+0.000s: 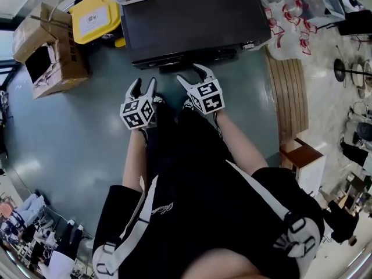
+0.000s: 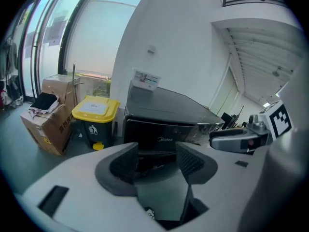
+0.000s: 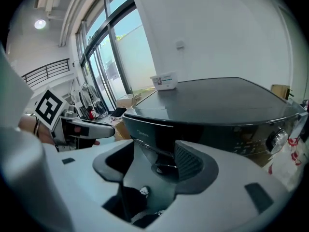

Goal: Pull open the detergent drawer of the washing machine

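- The black box-shaped washing machine (image 1: 192, 16) stood on the grey-green floor (image 1: 70, 132), front towards the person. Honestly couldn't pick out the detergent drawer on it.
- The left gripper (image 1: 143, 87) hung just short of that front, jaws apart, nothing in them.
- The right gripper (image 1: 192, 75) was right beside it, a bit nearer the machine, also spread and empty.
- A yellow-lidded bin (image 1: 96, 16) and a brown cardboard box (image 1: 52, 51) sat off to the machine's left.
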The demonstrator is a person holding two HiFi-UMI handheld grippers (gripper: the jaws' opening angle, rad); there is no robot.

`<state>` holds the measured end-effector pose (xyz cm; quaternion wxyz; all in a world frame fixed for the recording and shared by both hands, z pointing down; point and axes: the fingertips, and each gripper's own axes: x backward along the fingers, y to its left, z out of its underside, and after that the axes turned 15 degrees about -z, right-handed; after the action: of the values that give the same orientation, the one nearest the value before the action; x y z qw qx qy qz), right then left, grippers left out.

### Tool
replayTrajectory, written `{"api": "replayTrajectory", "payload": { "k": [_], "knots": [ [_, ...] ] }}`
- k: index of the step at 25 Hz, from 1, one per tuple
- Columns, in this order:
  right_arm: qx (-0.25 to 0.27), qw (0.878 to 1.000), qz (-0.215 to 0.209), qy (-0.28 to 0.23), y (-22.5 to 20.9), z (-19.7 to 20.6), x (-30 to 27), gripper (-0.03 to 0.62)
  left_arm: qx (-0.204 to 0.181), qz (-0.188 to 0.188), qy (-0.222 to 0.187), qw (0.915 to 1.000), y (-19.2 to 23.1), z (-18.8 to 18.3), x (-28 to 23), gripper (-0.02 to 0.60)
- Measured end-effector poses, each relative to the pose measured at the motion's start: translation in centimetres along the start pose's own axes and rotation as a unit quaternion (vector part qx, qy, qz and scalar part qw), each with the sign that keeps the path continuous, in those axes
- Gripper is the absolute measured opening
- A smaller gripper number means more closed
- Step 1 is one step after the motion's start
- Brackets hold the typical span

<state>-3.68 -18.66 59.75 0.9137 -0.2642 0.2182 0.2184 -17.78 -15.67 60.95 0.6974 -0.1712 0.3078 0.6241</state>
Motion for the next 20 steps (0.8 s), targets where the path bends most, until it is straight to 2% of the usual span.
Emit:
{"api": "replayTrajectory", "payload": {
  "k": [5,17,20],
  "knots": [
    [-0.016,1.000,0.002,0.017,-1.5,0.4,-1.8,0.263,-0.016,-0.010,0.007,0.9998,1.1,-0.5,-2.6,0.249],
    [-0.026,0.996,0.023,0.082,-3.8,0.9,-6.1,0.262,-0.066,0.021,0.038,0.9969,2.8,-1.0,-6.8,0.250],
    [-0.020,0.995,0.040,0.094,-4.2,0.7,-6.6,0.247,-0.066,0.033,0.042,0.9964,2.9,-1.2,-7.3,0.249]
  ]
}}
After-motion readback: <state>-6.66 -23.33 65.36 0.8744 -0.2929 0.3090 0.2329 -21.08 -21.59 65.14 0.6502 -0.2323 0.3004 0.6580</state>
